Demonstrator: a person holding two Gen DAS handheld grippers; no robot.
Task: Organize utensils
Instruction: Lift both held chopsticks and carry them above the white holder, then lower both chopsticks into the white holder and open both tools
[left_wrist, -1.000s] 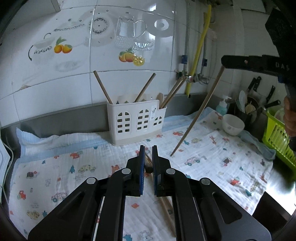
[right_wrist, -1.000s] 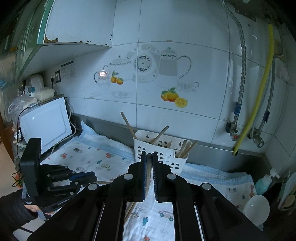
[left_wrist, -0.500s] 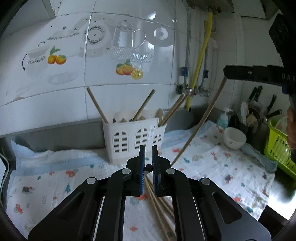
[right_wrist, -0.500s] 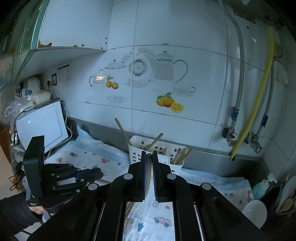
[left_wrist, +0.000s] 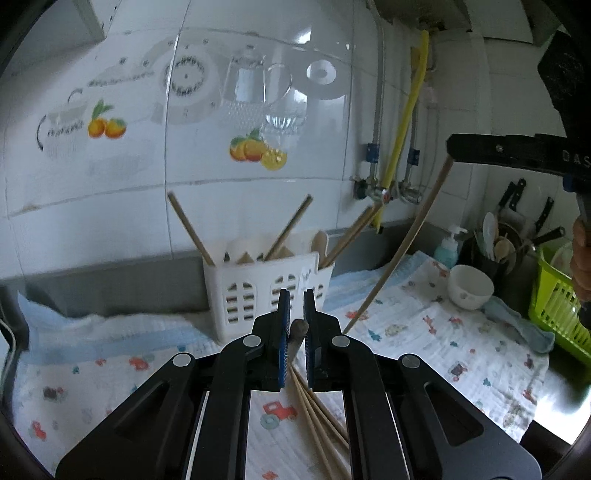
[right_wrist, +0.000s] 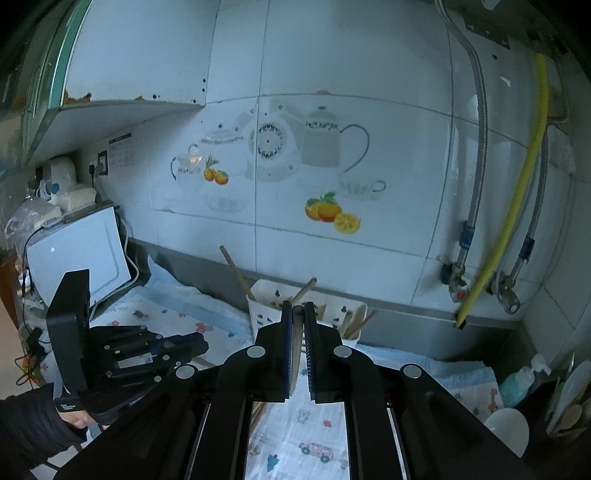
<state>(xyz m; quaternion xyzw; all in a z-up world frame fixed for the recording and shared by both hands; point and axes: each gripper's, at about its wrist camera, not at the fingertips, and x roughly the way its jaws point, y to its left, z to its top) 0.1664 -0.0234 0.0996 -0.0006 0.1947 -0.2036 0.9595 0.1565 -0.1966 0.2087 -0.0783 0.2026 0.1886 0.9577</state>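
Nearest in the left wrist view: left gripper (left_wrist: 294, 314), fingers narrow, closed on the dark butt end of a utensil handle (left_wrist: 298, 329); what utensil it is cannot be told. Just below it a loose bundle of pale wooden chopsticks (left_wrist: 317, 421) lies on the printed muslin cloth (left_wrist: 424, 332) that covers the desk, toward the near edge. Right gripper (right_wrist: 298, 317): fingers narrow, clamped on one long wooden chopstick (left_wrist: 402, 243), held tilted above the cloth, tip pointing down near the holder's right side. Farther back, against the tiled wall at the desk's rear edge, stands the white slotted plastic utensil holder (left_wrist: 255, 291), already carrying several sticks and a wooden spoon. Judgement: roughly midway. Some utensils are stowed; two in hand and the bundle on the cloth remain.
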